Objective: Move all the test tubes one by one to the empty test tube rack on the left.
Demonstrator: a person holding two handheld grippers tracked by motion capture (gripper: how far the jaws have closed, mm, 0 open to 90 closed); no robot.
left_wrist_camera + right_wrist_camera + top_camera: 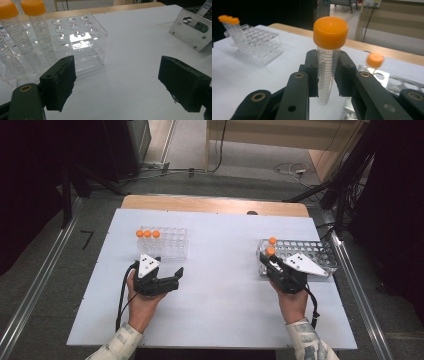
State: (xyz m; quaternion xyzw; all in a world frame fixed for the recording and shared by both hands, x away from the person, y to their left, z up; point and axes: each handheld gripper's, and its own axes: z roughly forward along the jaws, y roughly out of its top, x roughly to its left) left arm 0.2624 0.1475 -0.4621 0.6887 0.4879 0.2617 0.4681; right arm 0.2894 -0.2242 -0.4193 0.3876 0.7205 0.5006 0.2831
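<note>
Right gripper (328, 75) sits nearest the lens, jaws clenched on a tube (327, 72) with an orange cap, gripped mid-body, long axis upright, cap above the jaws and tip hanging free below. High view puts that gripper (270, 260) at the near-left corner of the metal rack (320, 251), tube (270, 252) just beside a second tube (272, 241) standing in that rack. Clear rack (170, 241) lies well apart, across the white table (220, 285) toward the left hand, with three tubes (147, 234) in its left end. Left gripper (169, 275) is released, nothing between the jaws, just in front of the clear rack, so it is the nearer one there. Likely next: carry the tube over, keep it vertical, drop into a free hole.
</note>
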